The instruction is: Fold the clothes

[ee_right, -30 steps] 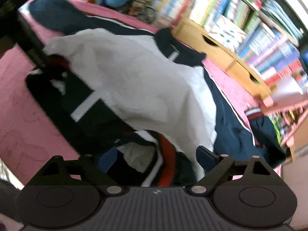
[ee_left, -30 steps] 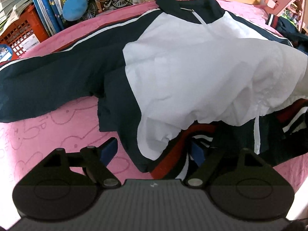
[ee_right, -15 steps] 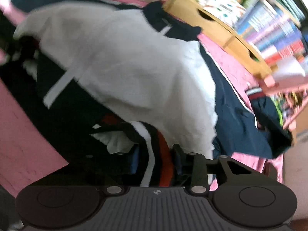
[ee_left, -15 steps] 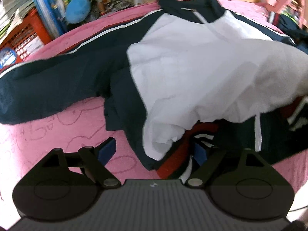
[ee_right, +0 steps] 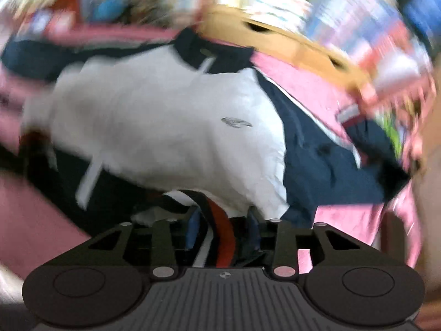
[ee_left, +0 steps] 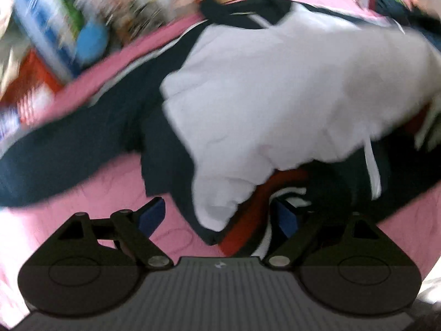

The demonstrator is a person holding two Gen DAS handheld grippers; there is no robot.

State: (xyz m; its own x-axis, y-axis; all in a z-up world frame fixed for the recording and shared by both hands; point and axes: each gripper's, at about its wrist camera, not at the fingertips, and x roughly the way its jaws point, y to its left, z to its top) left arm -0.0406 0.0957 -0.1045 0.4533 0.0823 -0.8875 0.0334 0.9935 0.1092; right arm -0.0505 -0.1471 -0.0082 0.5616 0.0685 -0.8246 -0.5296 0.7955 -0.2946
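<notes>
White-and-navy jacket (ee_right: 171, 127) lies on the pink bed (ee_left: 69, 220) — its small chest logo unreadable. Right gripper (ee_right: 223, 229) jaws easing open, striped hem (ee_right: 220, 237) between them; left gripper (ee_left: 217, 215) jaws apart.

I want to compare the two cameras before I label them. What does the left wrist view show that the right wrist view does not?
Only the left wrist view: the left gripper, jaws wide, with the jacket hem loose between them.

Only the right wrist view: the right gripper, jaws opening slightly, with the striped hem between its pads, and a small logo on the white chest.

Both: the navy and white jacket on the pink cover, and blurred bookshelves behind.
</notes>
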